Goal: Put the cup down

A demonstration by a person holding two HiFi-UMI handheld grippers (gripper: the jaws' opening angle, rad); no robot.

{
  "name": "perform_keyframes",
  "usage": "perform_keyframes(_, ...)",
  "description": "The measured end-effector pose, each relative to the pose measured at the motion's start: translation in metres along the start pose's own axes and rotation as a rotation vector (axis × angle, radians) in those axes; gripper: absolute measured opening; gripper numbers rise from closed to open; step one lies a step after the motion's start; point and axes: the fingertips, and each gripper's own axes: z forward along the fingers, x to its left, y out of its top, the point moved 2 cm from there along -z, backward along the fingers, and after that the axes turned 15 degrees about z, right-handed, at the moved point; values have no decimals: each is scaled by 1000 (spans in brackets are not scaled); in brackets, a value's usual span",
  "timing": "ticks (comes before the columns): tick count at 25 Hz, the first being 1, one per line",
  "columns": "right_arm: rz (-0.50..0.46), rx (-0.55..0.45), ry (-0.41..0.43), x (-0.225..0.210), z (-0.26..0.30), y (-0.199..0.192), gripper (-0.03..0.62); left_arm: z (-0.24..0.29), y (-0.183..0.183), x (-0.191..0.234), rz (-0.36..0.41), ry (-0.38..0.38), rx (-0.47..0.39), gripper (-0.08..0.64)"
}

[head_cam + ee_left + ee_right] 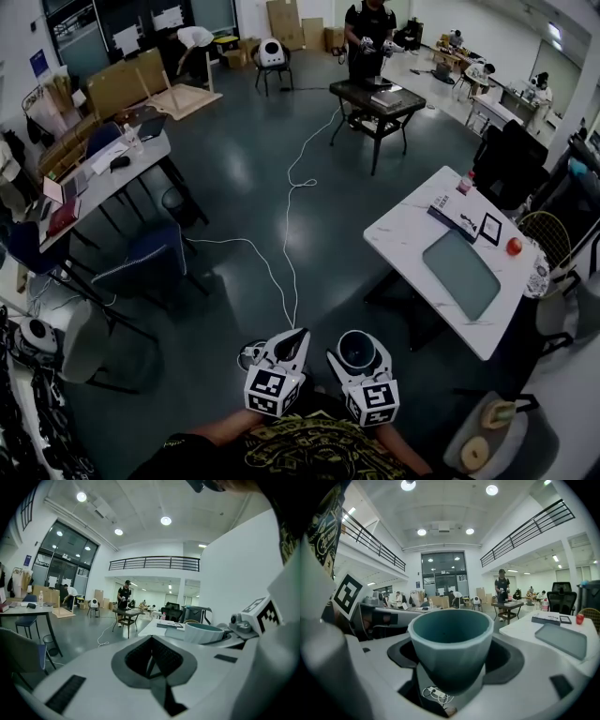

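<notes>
Floor (244, 187) separates white table (403, 230) from cup (357, 348) in right gripper (358, 362).

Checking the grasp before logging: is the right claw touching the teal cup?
Touching. The right gripper view shows the cup upright between the jaws of the right claw, with its sides seated against both and no gap.

- The room was bright from round ceiling lights (165, 521) overhead.
- The shiny floor (79, 641) showed pale glare.
- Both gripper views bent at the edges and had black corners.
- The cup (451, 641), very near the camera, looked slightly blurry.
</notes>
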Motion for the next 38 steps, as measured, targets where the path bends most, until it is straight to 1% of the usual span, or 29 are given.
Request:
perform_keyframes(6, 1, -28, -89, -16, -2, 12, 371, 21, 7, 1, 5, -75, -24, 10)
perform_keyframes(11, 12, -20, -156, -24, 6, 26, 371, 39, 6, 6, -2, -121, -15, 9)
perform_keyframes(18, 27, -14, -182, -29, 26, 32, 371, 56, 9, 25, 2, -157, -2, 9)
perform_keyframes(22, 28, -17, -203, -31, 37, 46, 371, 70, 14, 35, 1, -174, -1, 9)
perform_keyframes(30, 16, -43, -267, -49, 51, 66, 371, 104, 25, 43, 18, -237, -30, 9)
perform_keyframes(34, 17, -47, -308, -56, 55, 70, 371, 117, 26, 46, 19, -270, -32, 9)
perform_keyframes(38, 19, -46, -337, -64, 59, 65, 371, 128, 24, 48, 20, -296, -35, 9)
